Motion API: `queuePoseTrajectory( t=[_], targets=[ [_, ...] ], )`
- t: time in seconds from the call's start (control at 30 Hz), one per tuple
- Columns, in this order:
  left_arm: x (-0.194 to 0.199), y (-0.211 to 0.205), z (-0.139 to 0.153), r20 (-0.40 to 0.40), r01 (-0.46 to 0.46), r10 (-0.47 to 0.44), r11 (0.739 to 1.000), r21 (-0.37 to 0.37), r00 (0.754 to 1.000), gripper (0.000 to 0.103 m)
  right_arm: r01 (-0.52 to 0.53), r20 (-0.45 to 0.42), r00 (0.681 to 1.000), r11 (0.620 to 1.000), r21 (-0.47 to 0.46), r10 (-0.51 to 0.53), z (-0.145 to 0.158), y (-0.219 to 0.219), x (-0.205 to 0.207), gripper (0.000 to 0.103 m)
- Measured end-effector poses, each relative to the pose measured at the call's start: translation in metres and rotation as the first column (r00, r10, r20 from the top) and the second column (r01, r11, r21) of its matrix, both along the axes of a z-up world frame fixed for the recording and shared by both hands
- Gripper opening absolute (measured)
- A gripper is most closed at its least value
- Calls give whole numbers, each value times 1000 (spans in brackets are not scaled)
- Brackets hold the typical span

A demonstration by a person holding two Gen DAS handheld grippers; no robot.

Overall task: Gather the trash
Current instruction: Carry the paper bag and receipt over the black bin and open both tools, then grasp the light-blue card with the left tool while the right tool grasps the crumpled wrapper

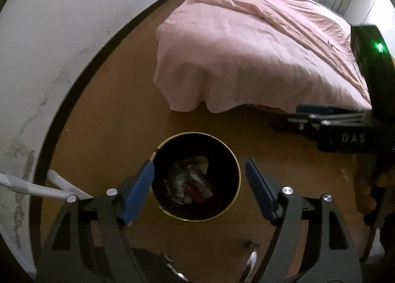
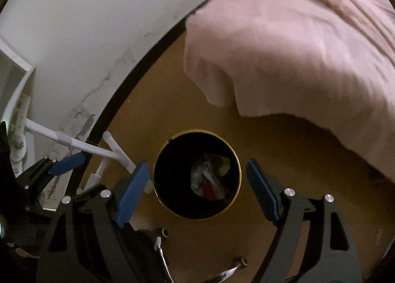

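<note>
Your left gripper (image 1: 200, 174) and right gripper (image 2: 197, 174) gape wide and empty above the bin (image 1: 160, 149), trash (image 1: 190, 184) already inside (more may remain unseen).

A bed (image 1: 246, 48) draped in a pink cover (image 2: 296, 48) stood on the brown floor (image 1: 111, 122), beside a scuffed white wall (image 1: 61, 35); white tubing (image 2: 81, 145) leaned at the skirting.

bin (image 1: 235, 159) contents (image 1: 190, 184) blurred, perhaps wrappers, bed (image 1: 246, 48) cropped

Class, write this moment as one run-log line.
left hand-held gripper: open, empty | right hand-held gripper: open, empty | both above bin | crumpled trash inside bin
</note>
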State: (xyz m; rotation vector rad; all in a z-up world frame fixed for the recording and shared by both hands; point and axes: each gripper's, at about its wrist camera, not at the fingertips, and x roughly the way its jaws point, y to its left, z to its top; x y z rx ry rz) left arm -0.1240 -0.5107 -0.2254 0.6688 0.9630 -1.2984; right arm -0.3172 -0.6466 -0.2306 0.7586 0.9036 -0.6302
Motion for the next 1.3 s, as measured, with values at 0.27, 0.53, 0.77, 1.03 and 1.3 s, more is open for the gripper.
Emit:
queuePoseTrajectory(
  t=[0.27,0.53,0.77,1.03,1.3],
  targets=[
    [28,99,128,113,-116,132,983,-142,985,92,-136,68,987,978,-159,148,91,44,47,83],
    [146,246,189,204,-445,459,889,-112,865,94,-405,137,889,891,-206,436,156,128,149,85],
    [229,315,159,154,-569,553,818,84,819,94,-589,82,779,770,-245,622,182,214,229,85],
    [251,311,134,107,-496,484,838,230,868,87,-702,-8,686,659,-271,728,216,280,271,85],
    [260,315,145,54,-497,497,846,194,866,55,-799,-120,586,548,-248,801,236,321,325,85]
  ],
)
